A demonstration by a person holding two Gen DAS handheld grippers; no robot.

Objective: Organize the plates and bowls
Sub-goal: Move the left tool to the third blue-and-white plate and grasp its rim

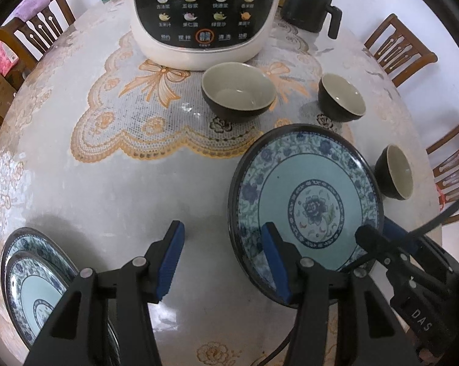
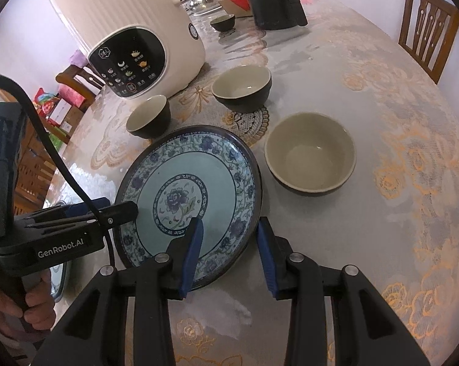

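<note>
Straddling the near right rim of the plate (image 2: 189, 195), the right gripper (image 2: 229, 256) is held wide open, nothing gripped. The left gripper (image 1: 223, 262), equally open and empty, is placed farther left, beside the stacked plates (image 1: 37, 280) on the desk (image 1: 138, 189).

Both the left gripper (image 1: 223, 262) and right gripper (image 2: 229, 257) gape wide, empty.

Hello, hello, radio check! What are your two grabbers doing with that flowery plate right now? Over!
Left gripper open, straddling plate's rim. Right gripper open, straddling blue floral plate on the opposite edge. Plate flat on table. Nearest bowl close beside it.
</note>
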